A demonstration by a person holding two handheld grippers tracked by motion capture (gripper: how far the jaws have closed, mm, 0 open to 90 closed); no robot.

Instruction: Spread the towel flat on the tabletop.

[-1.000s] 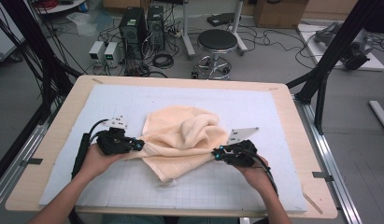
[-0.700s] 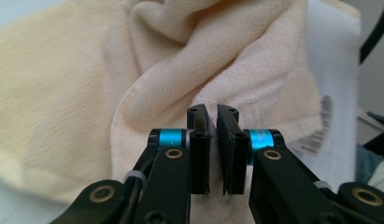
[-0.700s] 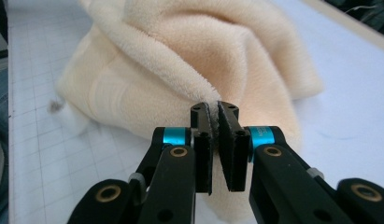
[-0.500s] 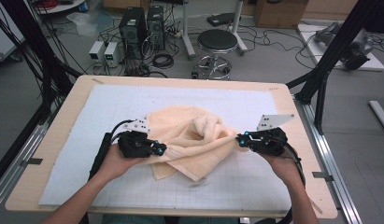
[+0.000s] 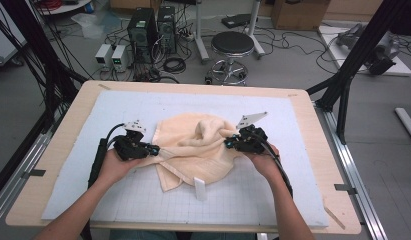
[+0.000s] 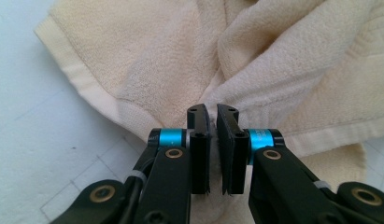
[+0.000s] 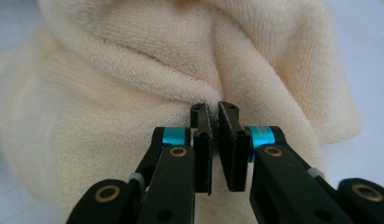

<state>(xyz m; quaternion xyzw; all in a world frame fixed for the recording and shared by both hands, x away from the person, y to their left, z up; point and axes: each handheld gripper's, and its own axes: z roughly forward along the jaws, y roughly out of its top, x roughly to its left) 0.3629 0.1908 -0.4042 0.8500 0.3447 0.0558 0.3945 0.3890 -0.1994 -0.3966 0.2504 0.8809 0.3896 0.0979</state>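
Standing by the bench [image 5: 58, 165], I see the left tool [image 5: 154, 149] at the left side of a cream towel [image 5: 193, 150], held in the person's left hand [image 5: 110, 167]. Its jaws are pinched tight on a gathered fold beside the towel's hemmed edge, the cloth caught between the pads as the left gripper view shows [image 6: 213, 128]. The towel lies crumpled in the middle of the bench on a pale gridded mat [image 5: 253, 195], bunched into a ridge between the two tools, with a loose corner trailing toward the person and a small white label [image 5: 199, 188] lying on the mat at its near edge. At the towel's right side the right tool [image 5: 228, 143], in the right hand [image 5: 263, 160], is likewise clamped on a pinch of the plush cloth, seen close in the right gripper view [image 7: 214, 126]. Beyond the bench a round stool [image 5: 233, 45] stands on the floor.
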